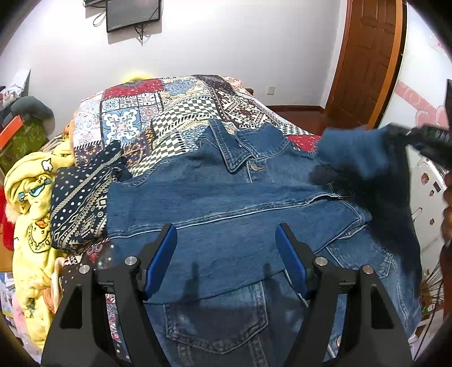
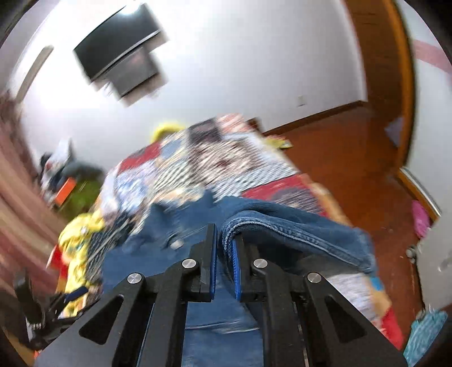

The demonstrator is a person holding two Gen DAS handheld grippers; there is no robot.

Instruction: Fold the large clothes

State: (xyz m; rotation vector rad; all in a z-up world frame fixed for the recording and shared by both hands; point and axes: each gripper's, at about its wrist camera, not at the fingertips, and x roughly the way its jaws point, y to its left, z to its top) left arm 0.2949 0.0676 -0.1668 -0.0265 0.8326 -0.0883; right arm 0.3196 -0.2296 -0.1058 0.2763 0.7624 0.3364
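Observation:
A blue denim jacket [image 1: 226, 203] lies front up on the patchwork bedspread [image 1: 158, 113], collar toward the far end. My left gripper [image 1: 226, 240] hovers open just above the jacket's lower half, nothing between its blue pads. At the right edge of the left wrist view my right gripper [image 1: 432, 141] holds a blurred denim sleeve [image 1: 358, 152] raised off the bed. In the right wrist view the right gripper [image 2: 224, 242] is shut on that denim sleeve [image 2: 296, 225], whose stitched hem drapes over the right finger.
Yellow cartoon-print bedding [image 1: 34, 214] and a dark patterned cloth [image 1: 82, 203] are heaped at the bed's left side. A wooden door [image 1: 367, 59] and red-brown floor [image 2: 353, 169] lie to the right. A dark screen [image 1: 132, 14] hangs on the white far wall.

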